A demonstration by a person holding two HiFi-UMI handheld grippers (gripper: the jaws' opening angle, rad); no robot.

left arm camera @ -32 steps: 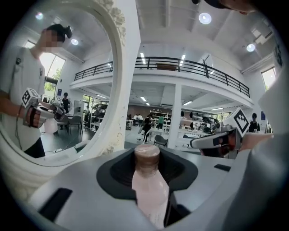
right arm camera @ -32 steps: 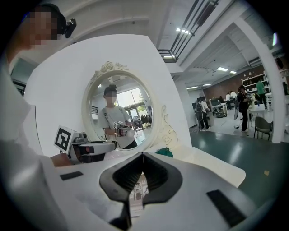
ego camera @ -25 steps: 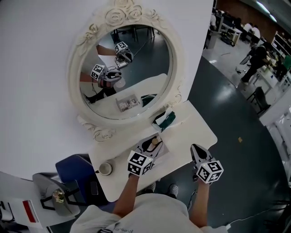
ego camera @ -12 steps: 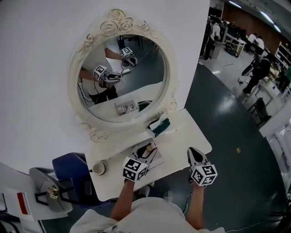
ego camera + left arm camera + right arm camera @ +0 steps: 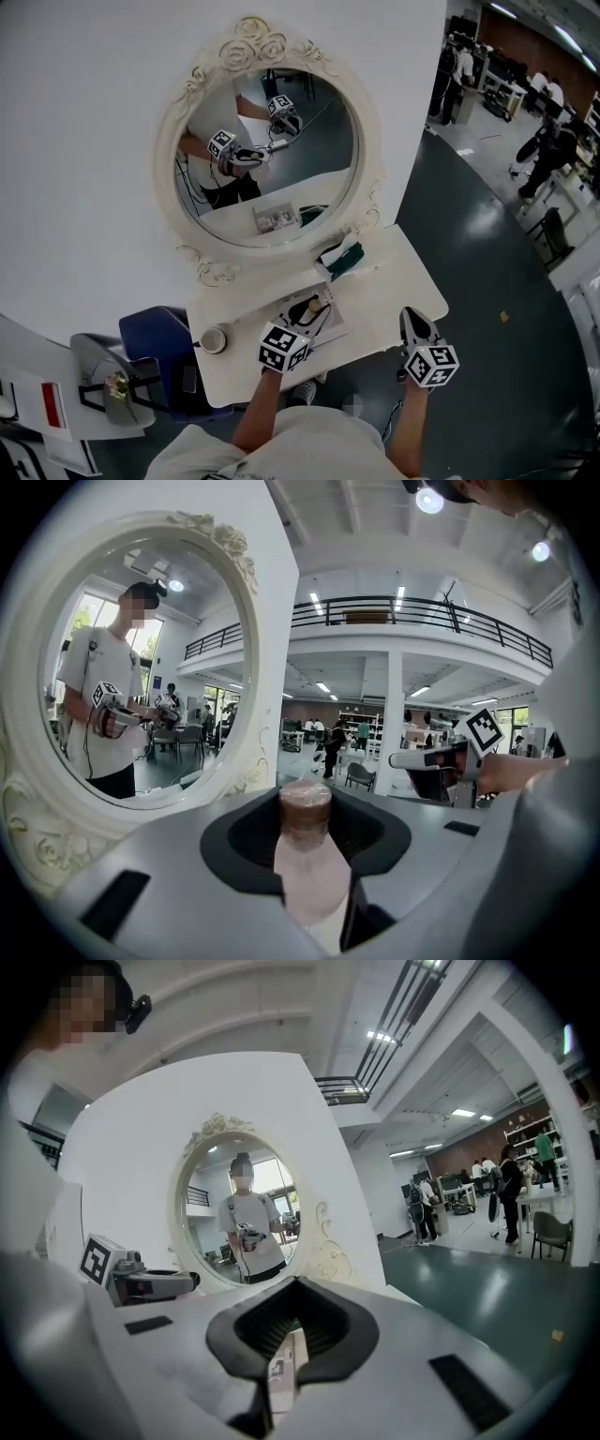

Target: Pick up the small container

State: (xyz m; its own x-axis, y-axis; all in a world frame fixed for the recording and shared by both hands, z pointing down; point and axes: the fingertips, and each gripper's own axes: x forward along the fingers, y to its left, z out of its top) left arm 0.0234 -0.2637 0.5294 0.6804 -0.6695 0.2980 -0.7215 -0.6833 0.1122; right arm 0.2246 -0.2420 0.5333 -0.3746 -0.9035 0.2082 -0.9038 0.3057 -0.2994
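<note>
The small container (image 5: 306, 841) is a pale pink bottle with a brown cap, upright between my left gripper's jaws, which are shut on its body. In the head view the left gripper (image 5: 312, 317) holds the container (image 5: 318, 304) over a flat tray (image 5: 330, 330) on the white table (image 5: 394, 281), in front of the round mirror. My right gripper (image 5: 411, 319) hovers at the table's front right edge, apart from the container, with its jaws together and nothing in them. The mirror reflects both grippers.
An ornate round mirror (image 5: 267, 159) stands at the table's back against a white wall. A green and white pack (image 5: 342, 255) lies near the mirror's foot. A round cup (image 5: 214, 338) sits at the table's left end. A blue chair (image 5: 155, 342) is at the left, with dark floor at the right.
The head view has shifted a little. Both grippers keep their places at the table's front, and the left one still holds the container.
</note>
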